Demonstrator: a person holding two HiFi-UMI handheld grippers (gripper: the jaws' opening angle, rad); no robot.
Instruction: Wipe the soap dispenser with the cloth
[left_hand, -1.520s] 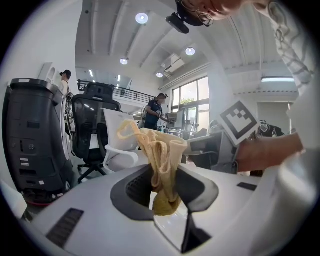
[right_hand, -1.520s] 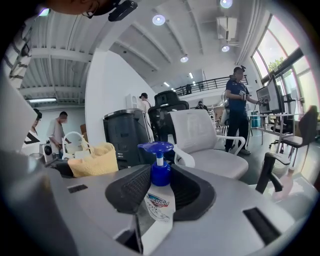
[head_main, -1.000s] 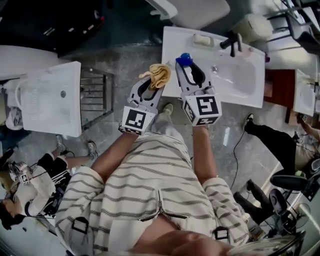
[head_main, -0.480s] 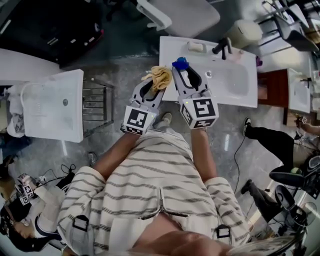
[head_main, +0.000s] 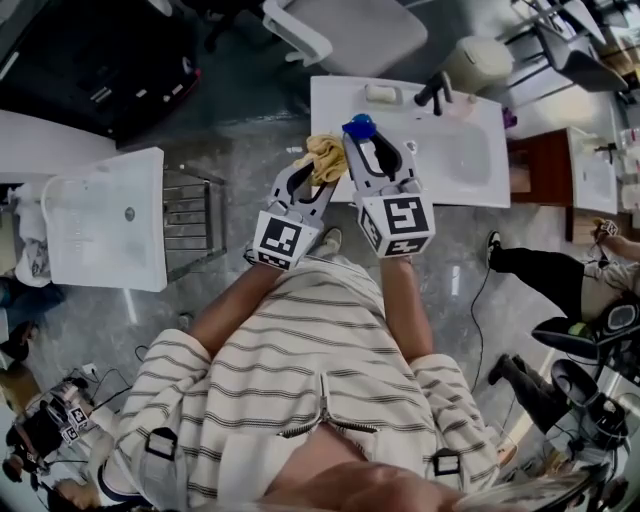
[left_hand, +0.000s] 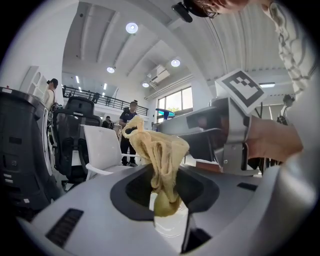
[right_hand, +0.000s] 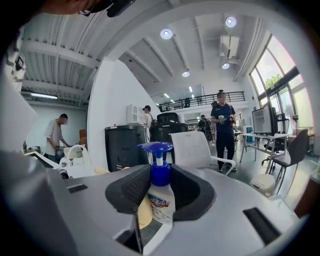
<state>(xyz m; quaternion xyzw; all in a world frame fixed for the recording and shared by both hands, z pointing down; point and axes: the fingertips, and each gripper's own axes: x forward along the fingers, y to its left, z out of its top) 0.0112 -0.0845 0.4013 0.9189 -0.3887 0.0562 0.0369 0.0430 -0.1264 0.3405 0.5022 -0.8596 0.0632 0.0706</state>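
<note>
The left gripper (left_hand: 167, 212) has its jaws pinched together on the lower end of a crumpled yellow cloth (left_hand: 159, 150). The rest of the cloth stands up in loose folds above the jaws.

The right gripper (right_hand: 159, 200) clamps a white plastic soap dispenser with a blue pump head (right_hand: 161, 172). Its ribbed pads press on the bottle's sides and the bottle stands upright, held off any surface. Through the right gripper's jaws a bit of yellow shows just to the left of the bottle.

In the head view the two grippers sit side by side, with the cloth just beside the blue pump; whether they touch is unclear. Both hang over the near left corner of a white washbasin (head_main: 470, 170) with a black tap (head_main: 438, 92) at its far edge.
</note>
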